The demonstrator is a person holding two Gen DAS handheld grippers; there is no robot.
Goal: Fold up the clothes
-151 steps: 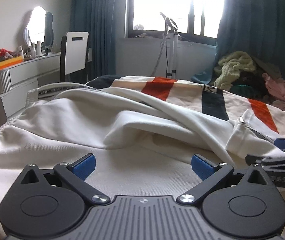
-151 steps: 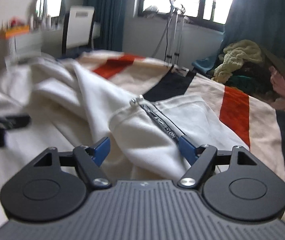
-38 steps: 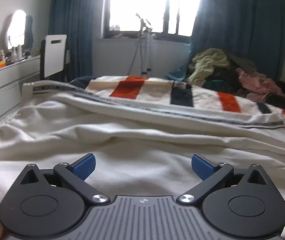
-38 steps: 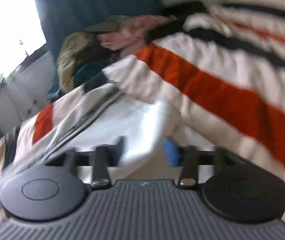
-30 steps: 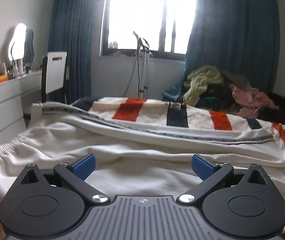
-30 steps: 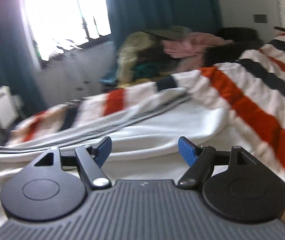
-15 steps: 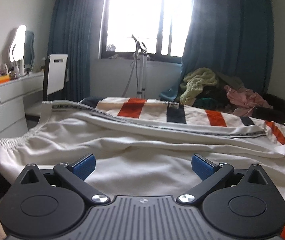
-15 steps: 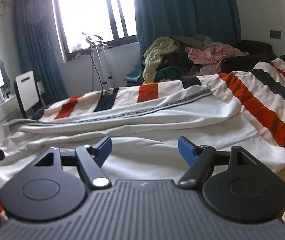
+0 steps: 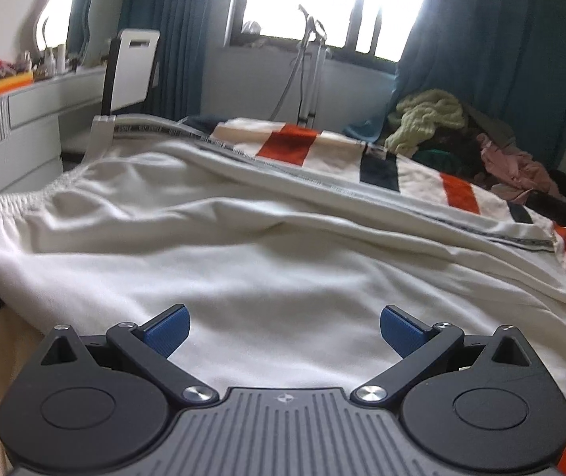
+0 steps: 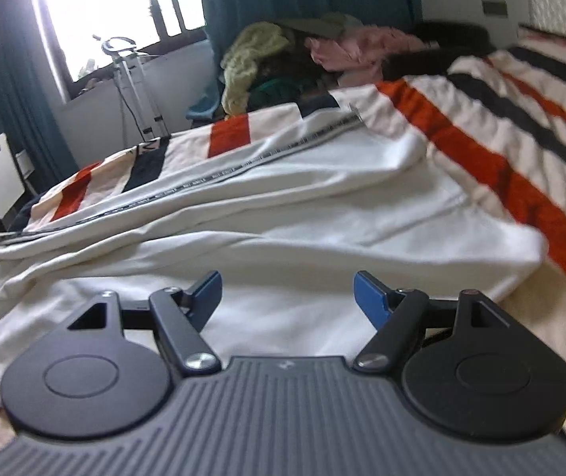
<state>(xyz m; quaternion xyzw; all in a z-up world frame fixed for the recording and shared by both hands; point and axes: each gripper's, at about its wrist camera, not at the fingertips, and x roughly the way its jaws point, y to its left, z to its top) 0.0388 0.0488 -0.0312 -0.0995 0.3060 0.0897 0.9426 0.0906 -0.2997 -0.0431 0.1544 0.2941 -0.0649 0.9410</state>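
Since five seconds ago the white cotton track trousers with a black-lettered side tape (image 9: 283, 238) have gone from a rumpled heap to lying stretched along the cream, orange and navy striped bedspread (image 10: 501, 166), elastic waistband (image 9: 17, 198) overhanging its near edge. The left gripper (image 9: 283, 329) and right gripper (image 10: 287, 293) both hover over the trousers, blue pads spread, nothing between them. The cloth looks soft, light and limp, likely to sag; waistband and hem (image 10: 521, 254) seem the surest holds.
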